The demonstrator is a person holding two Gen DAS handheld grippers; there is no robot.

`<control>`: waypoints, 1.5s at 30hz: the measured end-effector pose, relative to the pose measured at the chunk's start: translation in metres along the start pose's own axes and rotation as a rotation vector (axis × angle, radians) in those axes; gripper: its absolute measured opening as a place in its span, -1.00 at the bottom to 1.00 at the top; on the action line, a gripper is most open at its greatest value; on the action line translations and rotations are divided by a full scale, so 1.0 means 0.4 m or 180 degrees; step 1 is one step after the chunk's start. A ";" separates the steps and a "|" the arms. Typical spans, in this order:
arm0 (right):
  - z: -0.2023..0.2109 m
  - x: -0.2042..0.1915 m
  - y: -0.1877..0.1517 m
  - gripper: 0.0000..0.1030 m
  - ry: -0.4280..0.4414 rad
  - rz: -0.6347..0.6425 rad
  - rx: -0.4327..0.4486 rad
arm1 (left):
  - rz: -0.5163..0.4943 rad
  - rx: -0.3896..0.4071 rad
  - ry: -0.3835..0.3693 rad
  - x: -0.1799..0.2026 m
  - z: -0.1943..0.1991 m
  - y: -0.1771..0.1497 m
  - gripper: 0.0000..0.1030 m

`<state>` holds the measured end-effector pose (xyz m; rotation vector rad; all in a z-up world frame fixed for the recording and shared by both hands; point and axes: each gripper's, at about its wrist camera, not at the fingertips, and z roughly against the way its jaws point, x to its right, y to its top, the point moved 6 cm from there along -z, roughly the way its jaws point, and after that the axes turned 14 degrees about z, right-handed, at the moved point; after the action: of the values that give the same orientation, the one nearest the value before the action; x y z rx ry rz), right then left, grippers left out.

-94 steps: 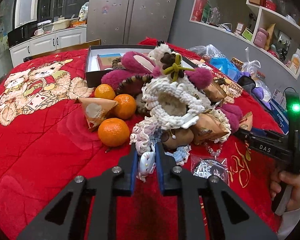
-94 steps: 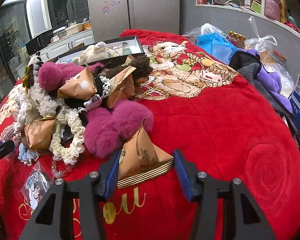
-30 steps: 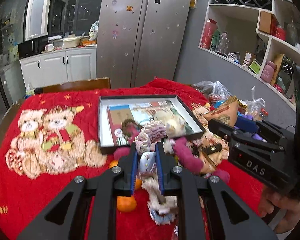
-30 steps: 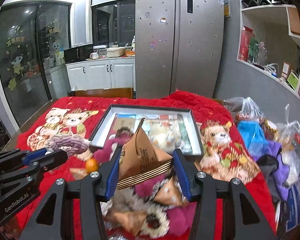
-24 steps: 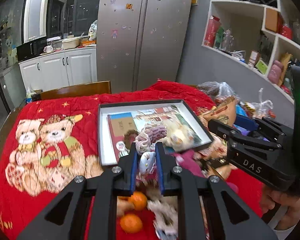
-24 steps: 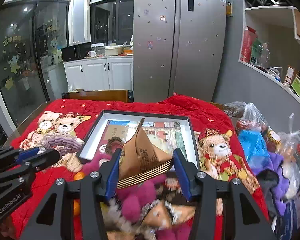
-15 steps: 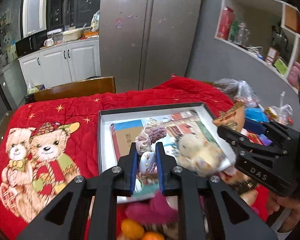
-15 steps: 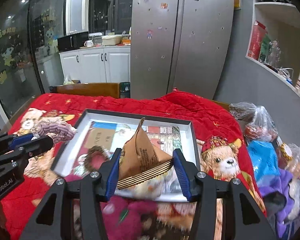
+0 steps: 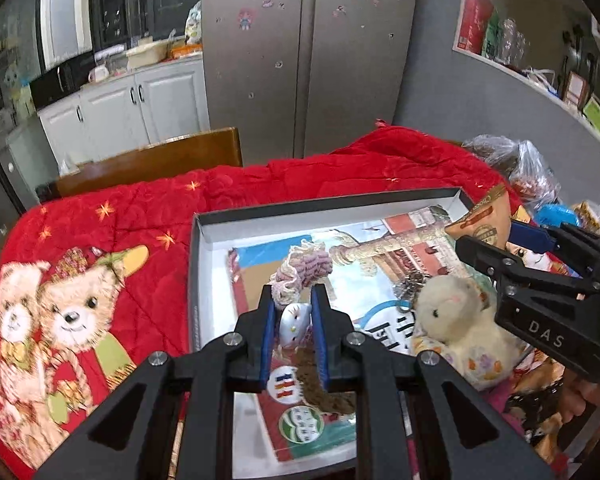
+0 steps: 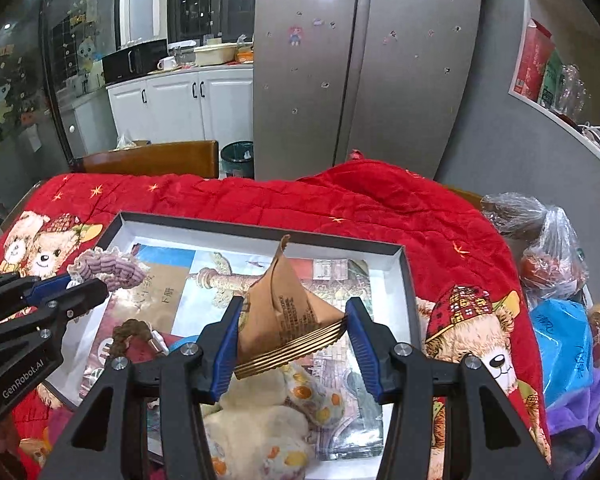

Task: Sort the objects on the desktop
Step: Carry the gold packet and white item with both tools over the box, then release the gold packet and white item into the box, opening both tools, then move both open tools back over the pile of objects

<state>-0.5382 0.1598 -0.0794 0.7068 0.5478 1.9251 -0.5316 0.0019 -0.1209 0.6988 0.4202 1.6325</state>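
My left gripper (image 9: 293, 330) is shut on a small silver cat-face charm (image 9: 294, 324) with a pink-lilac crocheted piece (image 9: 305, 267) hanging off it, held above the black-rimmed shallow box (image 9: 328, 203). My right gripper (image 10: 296, 330) is shut on a brown pyramid-shaped paper packet (image 10: 284, 312), also above the box (image 10: 260, 232). The packet shows at the right in the left wrist view (image 9: 486, 222). A cream plush toy (image 9: 456, 320) and a brown scrunchie (image 10: 130, 336) lie in the box.
A red quilt with teddy bears (image 9: 68, 312) covers the table. Plastic bags (image 10: 548, 248) and a blue bag (image 10: 560, 340) crowd the right edge. A wooden chair back (image 10: 148, 164) stands behind the table. Mixed toys and packets lie below the box at the lower right (image 9: 540, 400).
Both grippers lifted their items off the pile and carried them forward over the box. The view has closed in on the box; the oranges and the pile have dropped out of sight.
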 end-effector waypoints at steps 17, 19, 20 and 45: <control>-0.031 -0.035 0.001 0.01 0.0044 0.0121 -0.0079 | 0.0089 -0.0165 0.0085 -0.032 -0.047 -0.017 -0.38; -0.028 -0.041 0.005 0.10 0.0055 0.0170 -0.0080 | 0.0058 -0.0130 0.0130 -0.030 -0.042 -0.013 0.18; -0.026 -0.045 0.006 0.18 0.0074 0.0199 -0.0078 | 0.0040 -0.0055 0.0100 -0.027 -0.033 -0.009 0.33; 0.045 -0.043 0.027 0.66 -0.0035 0.0154 0.0146 | 0.0064 0.0123 0.0050 -0.010 0.034 0.016 0.41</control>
<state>-0.5268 0.1409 -0.0636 0.7658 0.5743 1.9578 -0.5273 -0.0046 -0.1074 0.7216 0.4583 1.6534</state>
